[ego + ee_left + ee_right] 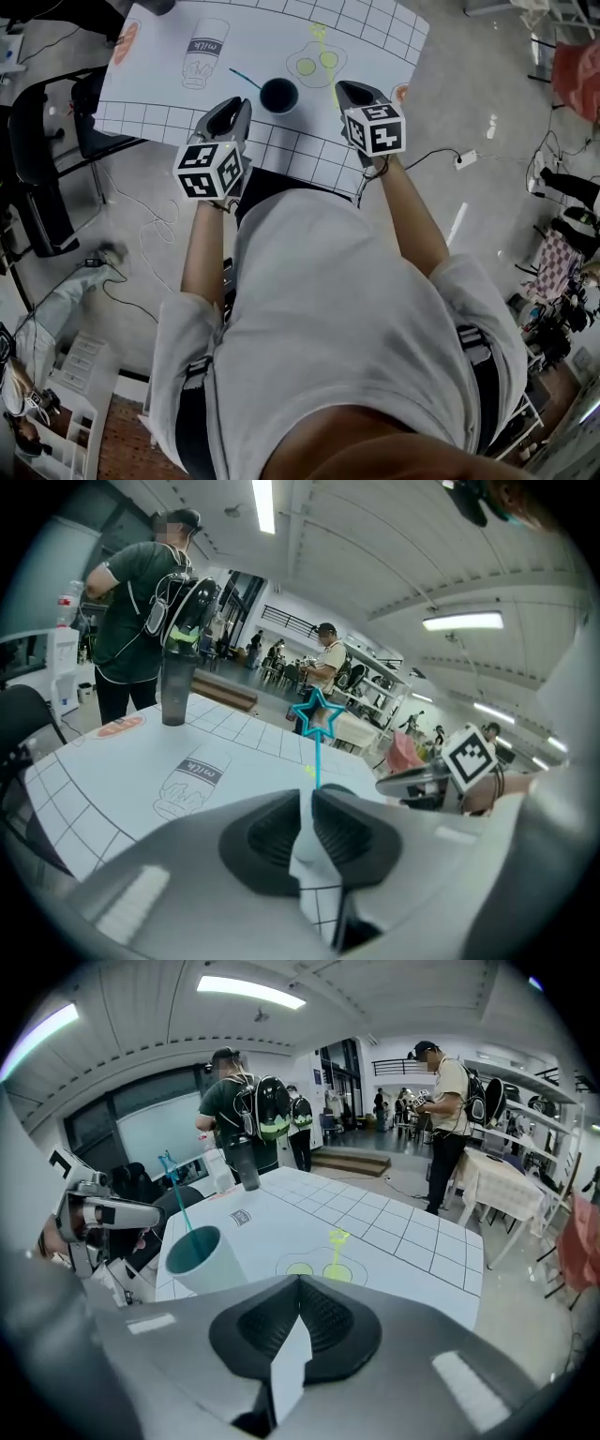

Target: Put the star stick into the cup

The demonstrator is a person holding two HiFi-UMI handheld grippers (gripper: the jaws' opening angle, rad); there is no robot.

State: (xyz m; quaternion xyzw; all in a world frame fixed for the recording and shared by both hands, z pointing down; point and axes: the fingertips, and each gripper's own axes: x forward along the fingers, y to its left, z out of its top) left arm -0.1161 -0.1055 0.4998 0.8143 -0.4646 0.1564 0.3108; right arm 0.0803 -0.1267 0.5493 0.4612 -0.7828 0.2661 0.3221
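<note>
Teal and thin, the star stick (317,726) is standing in the cup (201,1258), its lower end hiding inside. The left gripper (307,808) is holding its jaws slightly apart, pinching nothing and blocking the cup from its own view. The right gripper (299,1286) is pressing its jaws together, empty.

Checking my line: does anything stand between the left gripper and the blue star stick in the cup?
Nothing visible. The blue star stick stands in the cup, straight beyond the left gripper.
</note>
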